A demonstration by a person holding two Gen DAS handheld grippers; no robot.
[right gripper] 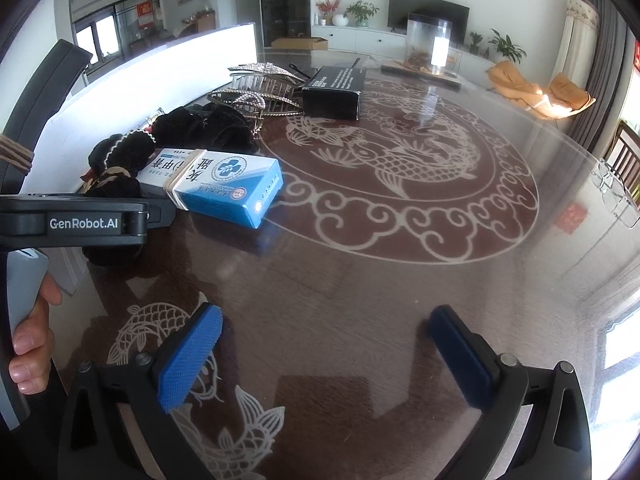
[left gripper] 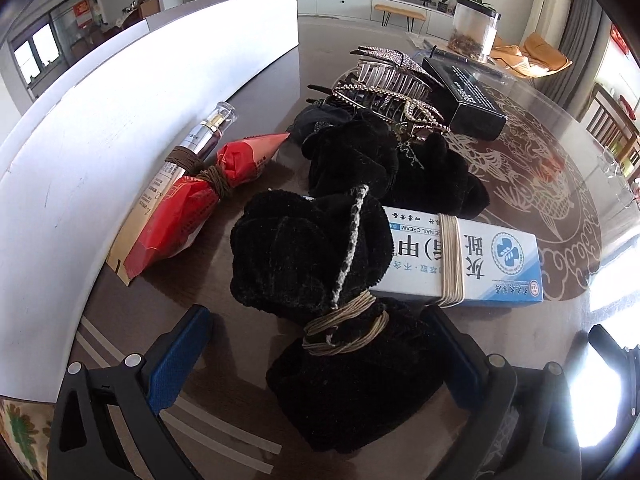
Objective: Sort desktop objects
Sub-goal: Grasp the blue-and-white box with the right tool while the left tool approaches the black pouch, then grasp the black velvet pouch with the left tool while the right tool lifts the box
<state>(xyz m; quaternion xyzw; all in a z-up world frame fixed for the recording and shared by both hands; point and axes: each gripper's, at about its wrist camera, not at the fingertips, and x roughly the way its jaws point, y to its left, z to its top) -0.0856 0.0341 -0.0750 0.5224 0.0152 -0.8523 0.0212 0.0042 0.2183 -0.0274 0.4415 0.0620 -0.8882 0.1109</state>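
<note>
A black velvet scrunchie bound with beige cord (left gripper: 340, 308) lies on the dark table between the fingers of my open left gripper (left gripper: 320, 360), with no contact showing. A blue and white nail cream box (left gripper: 460, 264) wrapped in a rubber band lies just behind it; the box also shows in the right wrist view (right gripper: 224, 184). Behind lie more black scrunchies (left gripper: 384, 160), jewelled hair claws (left gripper: 392, 84) and a black box (left gripper: 468, 96). At the left lie a red packet (left gripper: 192, 208) and a cosmetic bottle (left gripper: 204, 136). My right gripper (right gripper: 324, 356) is open and empty over bare table.
A white board (left gripper: 120, 120) stands along the left edge of the items. A clear container (left gripper: 474, 28) stands at the far side of the table. The table top (right gripper: 400, 280) has a dragon pattern under glass. The left gripper body (right gripper: 80, 220) shows in the right wrist view.
</note>
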